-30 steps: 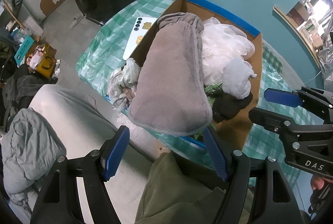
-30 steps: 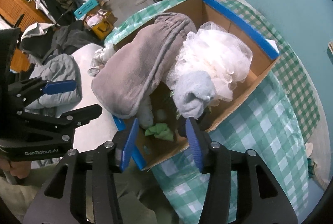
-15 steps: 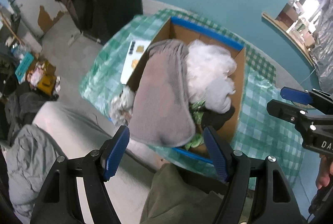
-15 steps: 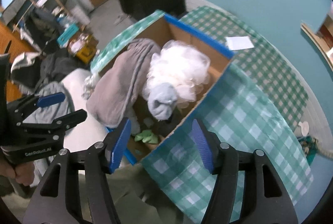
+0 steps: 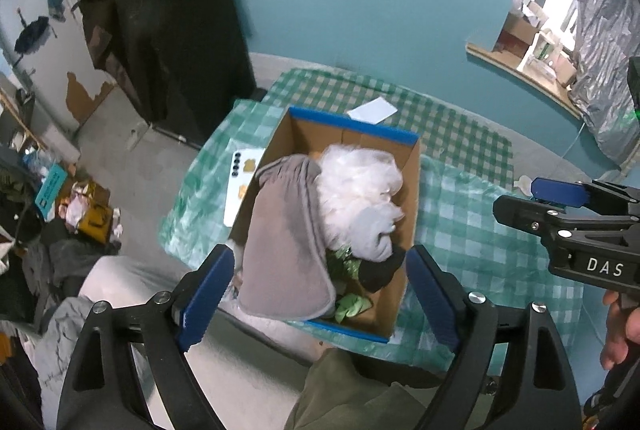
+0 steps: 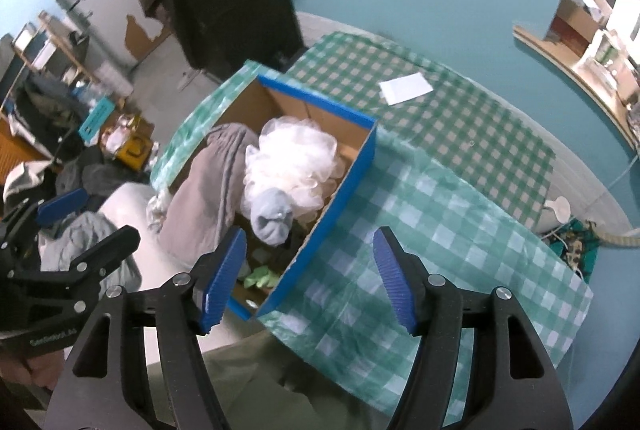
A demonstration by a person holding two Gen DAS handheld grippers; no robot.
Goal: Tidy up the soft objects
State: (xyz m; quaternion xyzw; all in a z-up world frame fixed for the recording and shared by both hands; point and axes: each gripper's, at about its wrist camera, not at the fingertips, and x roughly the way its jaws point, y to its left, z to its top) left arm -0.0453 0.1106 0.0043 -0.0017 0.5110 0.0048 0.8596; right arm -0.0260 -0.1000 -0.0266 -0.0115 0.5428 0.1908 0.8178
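The cardboard box (image 5: 404,190) with its blue-taped rim sits on the green checked cloth (image 5: 460,230) that covers the surface, and everything else is placed from it; just left of the box a white phone (image 5: 240,186) lies flat on the cloth; along the box's left wall the grey plush cloth (image 5: 284,242) drapes over the near-left corner, one end inside, the other hanging outside; to its right, inside the box, the white mesh pouf (image 5: 356,178) fills the middle, with a pale blue-grey soft bundle (image 5: 374,230) lying against its near side; below that, low in the box, sit something dark and a bit of green fabric (image 5: 352,304), too small to tell what they are; beyond the far wall of the box a white paper (image 6: 405,88) rests on the cloth; the left gripper (image 5: 316,294) hangs above the near edge of the box, fingers spread wide and holding nothing; the right gripper (image 6: 308,278) hovers over the box's near-right corner, fingers likewise wide apart and empty
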